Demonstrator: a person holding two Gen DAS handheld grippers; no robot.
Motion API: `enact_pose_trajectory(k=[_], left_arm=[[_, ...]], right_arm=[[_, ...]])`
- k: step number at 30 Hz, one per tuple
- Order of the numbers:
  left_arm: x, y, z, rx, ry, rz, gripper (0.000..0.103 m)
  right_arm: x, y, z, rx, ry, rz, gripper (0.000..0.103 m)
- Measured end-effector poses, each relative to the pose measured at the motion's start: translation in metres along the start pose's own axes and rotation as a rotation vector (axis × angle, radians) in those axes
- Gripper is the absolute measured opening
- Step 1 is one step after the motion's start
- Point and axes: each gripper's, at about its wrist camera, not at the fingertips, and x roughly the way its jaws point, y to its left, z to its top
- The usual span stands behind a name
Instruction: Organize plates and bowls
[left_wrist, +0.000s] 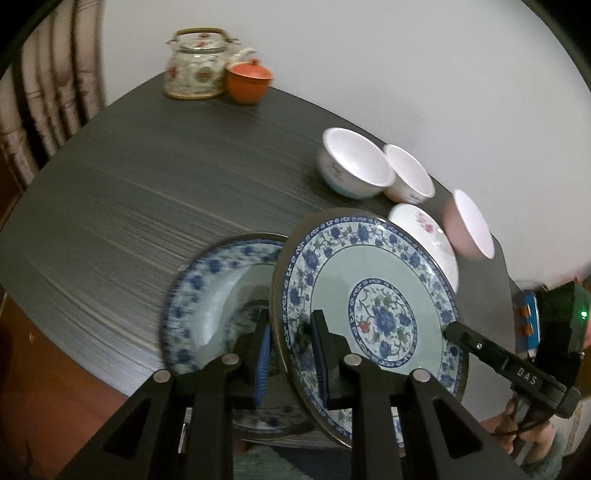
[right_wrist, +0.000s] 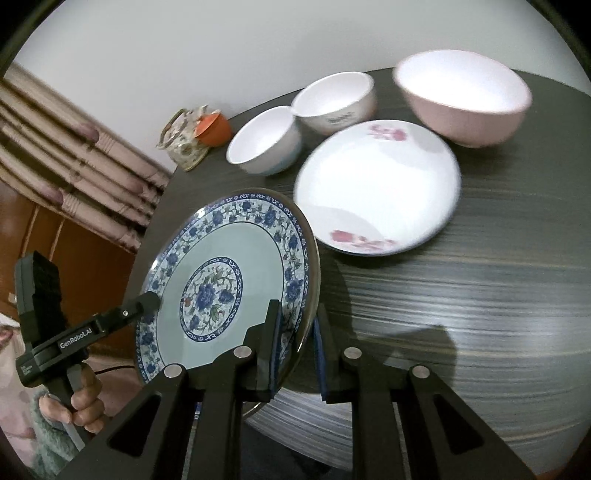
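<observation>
left wrist view shows the dark bench (left_wrist: 147, 192) bearing a second blue-patterned plate (left_wrist: 207, 291), lying flat. above it the blue floral plate (left_wrist: 369, 295) stands tilted on edge, its rim clenched by both the left tool (left_wrist: 291, 350) and the right tool (right_wrist: 295, 350). uneven pulls could slip it onto the lower plate and chip both.

Three plates (left_wrist: 369, 295), three bowls (left_wrist: 356, 162), one glass teapot (left_wrist: 194, 68) and one orange lidded cup (left_wrist: 248, 82).
</observation>
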Motion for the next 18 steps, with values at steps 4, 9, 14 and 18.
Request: enact_pose_trajectory(k=[4,9,14,18], left_arm=[[0.0,0.023,0.002,-0.042,-0.007,0.027,0.02],[0.007,0.05,0.001,-0.086,0.003,0.056,0.02],[0.016,0.07,-0.004,-0.125,0.024,0.06,0.02],[0.021,0.075,-0.005,-0.126,0.035,0.074,0.021]], right_arm=[[0.016,0.024,0.006,-0.037,0.02,0.006,0.016],[0.04,0.048,0.007,-0.074,0.052,0.003,0.016],[0.064,0.059,0.002,-0.089,0.093,-0.005,0.017],[0.078,0.064,-0.001,-0.101,0.114,-0.018,0.017]])
